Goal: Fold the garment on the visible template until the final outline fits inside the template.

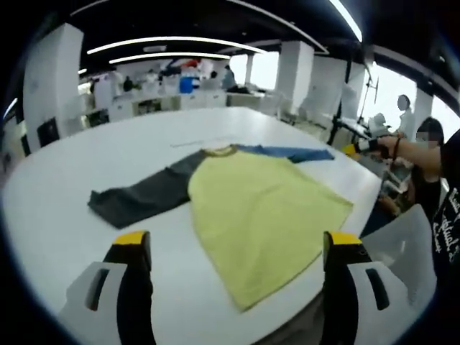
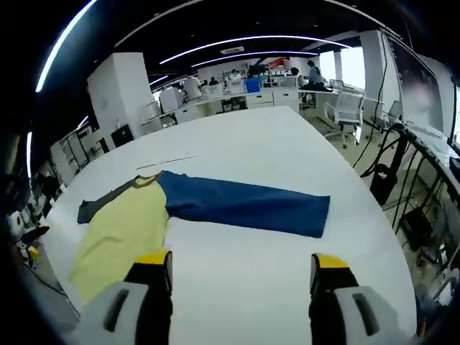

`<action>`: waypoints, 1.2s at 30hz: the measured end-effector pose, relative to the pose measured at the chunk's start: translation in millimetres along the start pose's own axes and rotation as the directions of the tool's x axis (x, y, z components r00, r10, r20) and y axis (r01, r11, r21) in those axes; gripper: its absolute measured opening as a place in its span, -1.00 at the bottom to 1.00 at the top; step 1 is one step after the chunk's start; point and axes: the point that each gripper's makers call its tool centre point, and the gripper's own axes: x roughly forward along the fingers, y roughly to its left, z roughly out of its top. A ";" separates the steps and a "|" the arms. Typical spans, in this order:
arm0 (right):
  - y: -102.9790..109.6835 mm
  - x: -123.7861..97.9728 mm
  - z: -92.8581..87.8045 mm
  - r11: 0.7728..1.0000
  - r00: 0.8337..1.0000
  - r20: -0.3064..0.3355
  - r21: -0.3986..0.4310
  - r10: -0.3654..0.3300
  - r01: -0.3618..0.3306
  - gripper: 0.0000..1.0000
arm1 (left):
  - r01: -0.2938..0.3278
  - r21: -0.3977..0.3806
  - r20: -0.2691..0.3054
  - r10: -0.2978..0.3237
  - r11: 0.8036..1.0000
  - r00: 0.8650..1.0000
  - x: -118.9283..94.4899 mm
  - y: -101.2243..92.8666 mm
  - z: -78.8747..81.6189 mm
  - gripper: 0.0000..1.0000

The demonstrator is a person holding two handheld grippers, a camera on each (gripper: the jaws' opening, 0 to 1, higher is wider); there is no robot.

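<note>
Open-plan office all round, and a big white table (image 1: 65,215) carries the shirt (image 1: 259,215), spread flat with both sleeves out. Its yellow body sits near the table's edge in the left gripper view, the grey sleeve (image 1: 144,195) running one way and the blue sleeve (image 2: 244,205) the other, long and straight in the right gripper view. Both grippers hang above the table, left gripper (image 1: 233,266) and right gripper (image 2: 241,277), jaws spread wide, gripping nothing. Any template outline is too faint to make out. Looks like light, limp cloth that will sag and drag, so pinch it at a cuff or hem corner, and lift low to avoid wrinkling.
</note>
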 end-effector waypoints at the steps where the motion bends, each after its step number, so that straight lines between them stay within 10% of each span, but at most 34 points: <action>1: -5.2 3.4 1.8 1.000 1.000 0.002 0.027 -0.006 0.006 0.51 | -0.005 0.001 0.001 0.005 1.000 1.000 0.4 0.9 0.0 0.91; 36: -87.0 66.8 -10.1 0.973 0.966 -0.142 0.057 -0.216 0.225 -0.72 | -0.025 -0.006 -0.029 0.025 1.000 0.999 20.1 10.8 -5.9 0.68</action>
